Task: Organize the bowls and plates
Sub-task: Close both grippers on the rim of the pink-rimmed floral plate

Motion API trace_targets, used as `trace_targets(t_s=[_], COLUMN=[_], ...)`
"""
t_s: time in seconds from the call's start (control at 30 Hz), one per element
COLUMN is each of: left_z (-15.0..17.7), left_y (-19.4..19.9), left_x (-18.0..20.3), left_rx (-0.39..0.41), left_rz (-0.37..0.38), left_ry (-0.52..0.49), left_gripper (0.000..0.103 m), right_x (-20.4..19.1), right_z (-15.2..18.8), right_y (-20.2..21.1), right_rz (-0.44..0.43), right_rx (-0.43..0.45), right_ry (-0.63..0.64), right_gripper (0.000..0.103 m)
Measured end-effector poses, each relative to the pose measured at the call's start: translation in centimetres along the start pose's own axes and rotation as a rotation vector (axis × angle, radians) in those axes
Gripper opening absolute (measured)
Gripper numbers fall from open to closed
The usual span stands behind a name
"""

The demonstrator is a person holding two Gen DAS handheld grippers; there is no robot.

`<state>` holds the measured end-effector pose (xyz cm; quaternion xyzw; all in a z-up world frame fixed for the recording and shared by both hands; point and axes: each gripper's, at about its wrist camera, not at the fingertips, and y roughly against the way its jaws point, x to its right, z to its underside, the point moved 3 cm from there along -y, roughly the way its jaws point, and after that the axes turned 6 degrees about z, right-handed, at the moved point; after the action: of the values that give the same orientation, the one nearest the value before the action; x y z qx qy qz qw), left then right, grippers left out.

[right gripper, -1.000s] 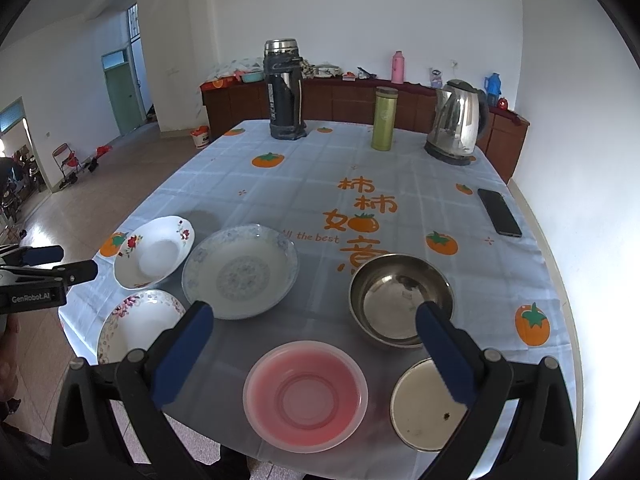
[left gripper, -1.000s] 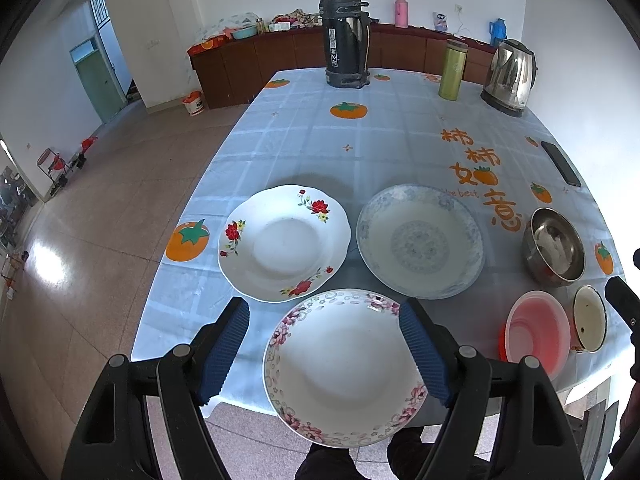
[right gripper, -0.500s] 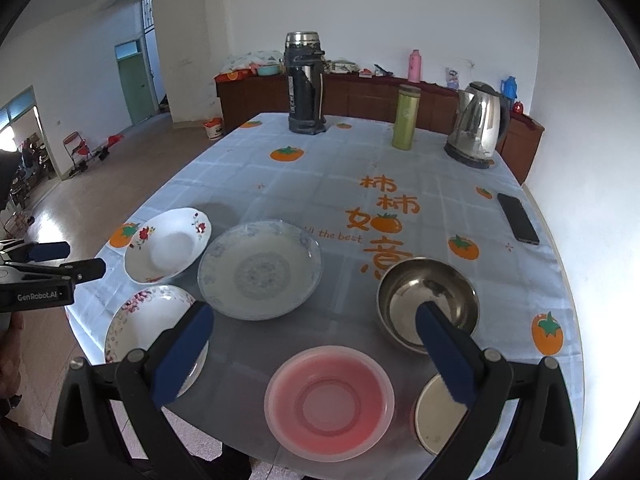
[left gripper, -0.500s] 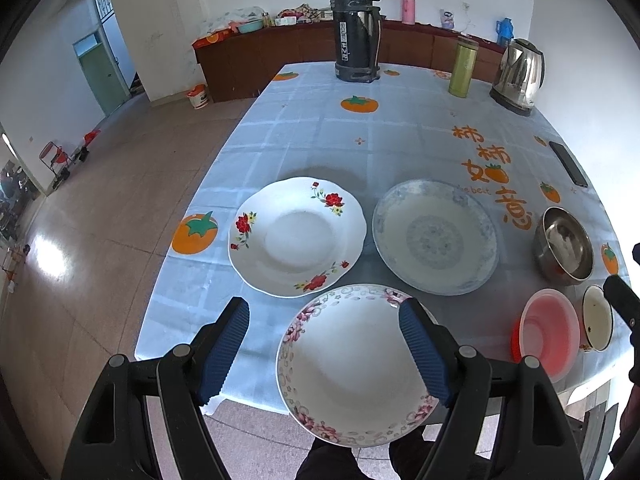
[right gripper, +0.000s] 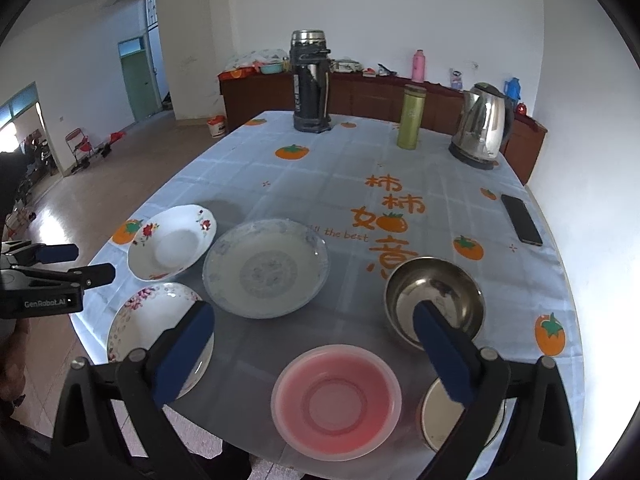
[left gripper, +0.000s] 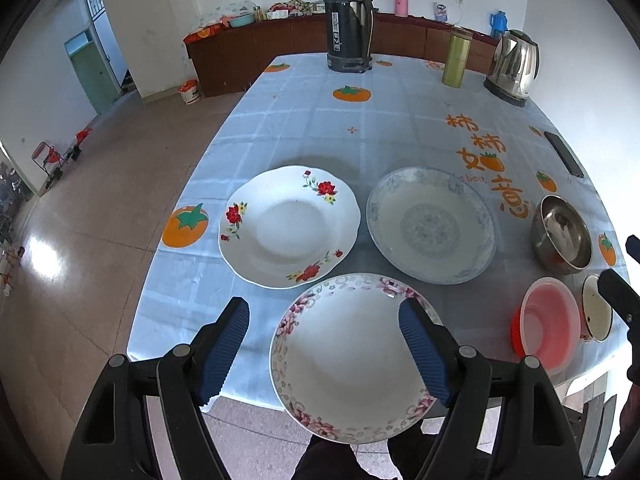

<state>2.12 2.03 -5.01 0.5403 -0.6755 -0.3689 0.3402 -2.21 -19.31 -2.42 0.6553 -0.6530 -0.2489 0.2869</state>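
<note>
1. Tongs first: the left gripper (left gripper: 324, 344) is hanging with jaws spread wide over the pink-rimmed plate (left gripper: 352, 356) at the near edge, gripping nothing
2. The right gripper (right gripper: 316, 350) is closing its jaws above the pink bowl (right gripper: 336, 400), pads not yet touching
3. Red-flower plate (left gripper: 288, 226), blue plate (left gripper: 432, 224), steel bowl (right gripper: 434, 302) and enamel bowl (right gripper: 444, 420) are sitting apart, so no stacking is showing yet

White walls (right gripper: 400, 20), tan tiled floor (left gripper: 100, 200), green door (right gripper: 138, 80), long dark wooden cabinet (left gripper: 248, 52), daylight glare
</note>
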Motion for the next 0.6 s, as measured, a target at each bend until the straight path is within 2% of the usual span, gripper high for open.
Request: trace_targets(t_s=[0.17,0.4,0.43,0.57,0.6], left_z=[0.8,2.8,3.2,4.2,4.4], left_y=[-1.2,-4.2,-4.6,-6.3,-6.7], left_x=[-1.4,-4.8,-5.3,-6.2,-6.4], left_rx=[-0.056,-0.162,-0.173,-0.229,-0.241], left_rz=[-0.003,-0.034,-0.034,-0.018,-0.004], left_ry=[0.023,0.094,0.104,0.129,0.139], left_gripper=[0.079,0.079,0.077,0.052,0.051], right_x=[-0.9,-5.1,-5.7,-8.7,-9.2], right_z=[0.3,0.9,1.0,1.7,1.9], right_y=[-1.4,-4.3,-4.6,-6.8,-7.2], right_rz=[-0.03,-0.125,-0.138,-0.194,-0.199], right_rx=[-0.047,-0.125,-0.135,-0.216,-0.23], right_ry=[0.006,0.094,0.109,0.184,0.2], right_gripper=[0.088,0.072,0.07,0.058,0.056])
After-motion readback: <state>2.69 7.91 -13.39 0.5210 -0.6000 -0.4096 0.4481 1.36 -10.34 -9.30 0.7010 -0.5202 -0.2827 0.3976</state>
